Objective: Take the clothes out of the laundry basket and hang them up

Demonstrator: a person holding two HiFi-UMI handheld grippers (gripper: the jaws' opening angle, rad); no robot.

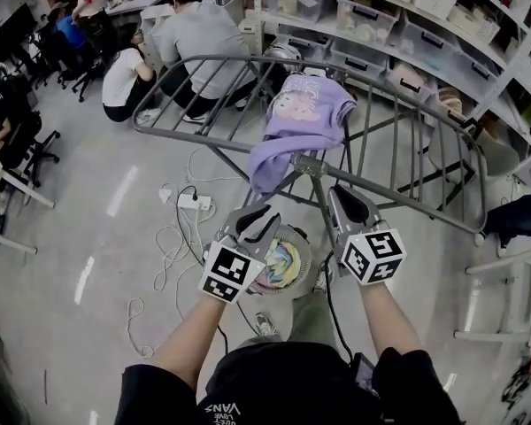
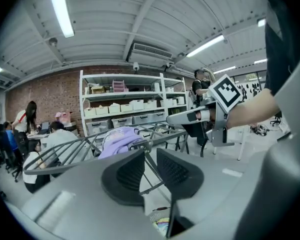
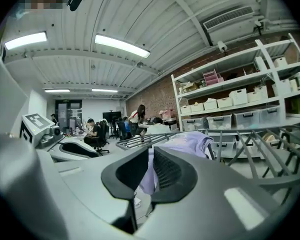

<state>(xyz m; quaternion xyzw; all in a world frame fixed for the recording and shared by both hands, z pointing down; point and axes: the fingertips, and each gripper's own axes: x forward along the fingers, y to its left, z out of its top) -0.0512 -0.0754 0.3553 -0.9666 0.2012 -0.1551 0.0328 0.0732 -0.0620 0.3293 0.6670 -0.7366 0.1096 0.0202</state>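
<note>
A lilac garment (image 1: 301,118) is draped over the grey folding drying rack (image 1: 203,65) ahead of me; it also shows in the left gripper view (image 2: 121,136) and the right gripper view (image 3: 190,144). Below my hands sits the round laundry basket (image 1: 294,283), with colourful clothes (image 1: 279,262) inside. My left gripper (image 1: 264,220) hovers over the basket, jaws apart with nothing between them (image 2: 150,159). My right gripper (image 1: 341,197) is beside the rack's near hinge, jaws only a narrow slit apart and empty (image 3: 151,159). Neither gripper touches the garment.
A white power strip (image 1: 195,202) and loose cables (image 1: 164,246) lie on the floor at left. Several people (image 1: 199,38) sit behind the rack. Shelves with plastic bins (image 1: 380,16) line the back. A white frame (image 1: 504,299) stands at right.
</note>
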